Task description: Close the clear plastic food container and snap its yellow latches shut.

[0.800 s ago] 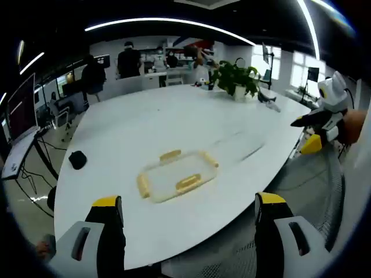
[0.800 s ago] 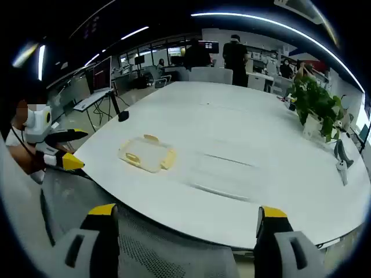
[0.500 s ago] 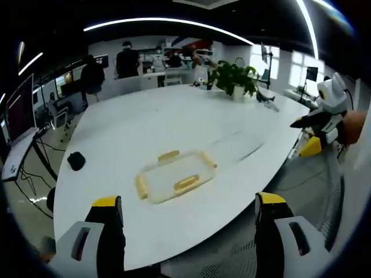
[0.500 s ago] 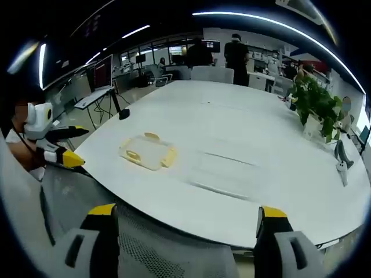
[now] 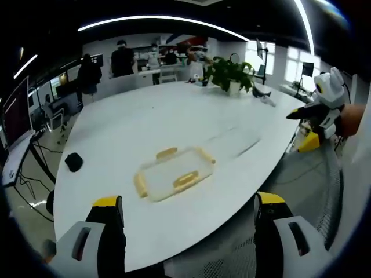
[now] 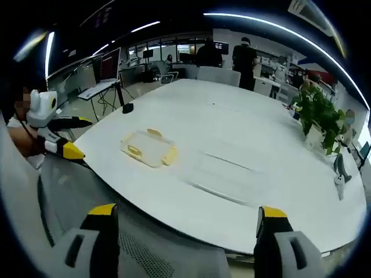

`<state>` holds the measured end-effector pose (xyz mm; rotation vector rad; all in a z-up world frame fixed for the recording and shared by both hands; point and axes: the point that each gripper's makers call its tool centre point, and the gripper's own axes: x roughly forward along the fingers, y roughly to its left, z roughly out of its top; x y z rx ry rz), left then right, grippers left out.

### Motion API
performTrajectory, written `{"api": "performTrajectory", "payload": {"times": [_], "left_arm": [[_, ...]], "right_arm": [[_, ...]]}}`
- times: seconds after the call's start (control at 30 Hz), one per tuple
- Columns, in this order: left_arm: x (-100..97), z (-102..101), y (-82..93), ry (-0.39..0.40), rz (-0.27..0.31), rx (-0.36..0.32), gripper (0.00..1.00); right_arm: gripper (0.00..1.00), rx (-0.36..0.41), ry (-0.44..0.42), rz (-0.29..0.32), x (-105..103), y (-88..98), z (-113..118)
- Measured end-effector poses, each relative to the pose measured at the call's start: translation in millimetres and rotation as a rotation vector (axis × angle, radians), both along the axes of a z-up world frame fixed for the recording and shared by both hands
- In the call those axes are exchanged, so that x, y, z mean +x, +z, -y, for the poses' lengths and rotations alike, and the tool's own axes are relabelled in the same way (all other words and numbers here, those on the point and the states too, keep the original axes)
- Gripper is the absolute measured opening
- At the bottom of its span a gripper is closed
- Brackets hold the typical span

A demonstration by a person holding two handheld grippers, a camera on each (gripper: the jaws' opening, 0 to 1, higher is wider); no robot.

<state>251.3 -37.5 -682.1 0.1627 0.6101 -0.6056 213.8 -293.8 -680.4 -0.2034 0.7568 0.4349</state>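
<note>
While both hand-held grippers stay spread, the container (image 5: 174,178) sits unmoved on the table (image 5: 151,124)

Clear container (image 5: 173,176), yellow latches (image 5: 185,180), seemingly lidded, lies flat.

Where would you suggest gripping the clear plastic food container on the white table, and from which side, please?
Probably by a long edge of the container, closing the left gripper over the near yellow latch from the table edge closest to the person. It lies flat and low, so the sides give little to hold; the raised latches do.
</note>
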Motion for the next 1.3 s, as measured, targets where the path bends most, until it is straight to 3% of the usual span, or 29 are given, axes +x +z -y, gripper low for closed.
{"api": "performTrajectory", "payload": {"times": [0.17,0.5,0.7,0.87,0.93,1.03,1.17,1.3], "left_arm": [[2.2,-1.0,0.7,-0.031,-0.004,-0.002,0.88],[11.9,-5.2,-1.9,-0.082,-0.029,-0.006,0.87],[22.3,-7.2,-3.3,-0.135,-0.019,0.017,0.87],[31.9,-9.5,-4.8,-0.205,-0.013,0.050,0.87],[34.7,-10.4,-5.7,-0.238,-0.012,0.062,0.86],[37.7,-11.7,-10.0,-0.288,-0.031,0.073,0.88],[45.3,-15.3,-13.2,-0.329,-0.035,0.086,0.87],[51.6,-16.9,-18.0,-0.380,-0.037,0.110,0.87]], "right_arm": [[0.99,-0.091,0.125,0.059,9.9,8.0,-5.7],[0.99,-0.045,0.199,0.056,34.9,15.0,-22.3],[0.99,-0.074,0.305,0.051,43.3,10.0,-38.1],[0.99,-0.086,0.357,0.049,50.1,6.8,-49.0],[0.89,-0.114,0.395,0.037,52.1,4.4,-51.6],[0.95,-0.102,0.411,0.042,58.9,3.3,-59.3],[0.89,-0.122,0.454,0.054,66.3,1.2,-64.4],[0.89,-0.120,0.489,0.036,71.4,-6.1,-70.7]]}}
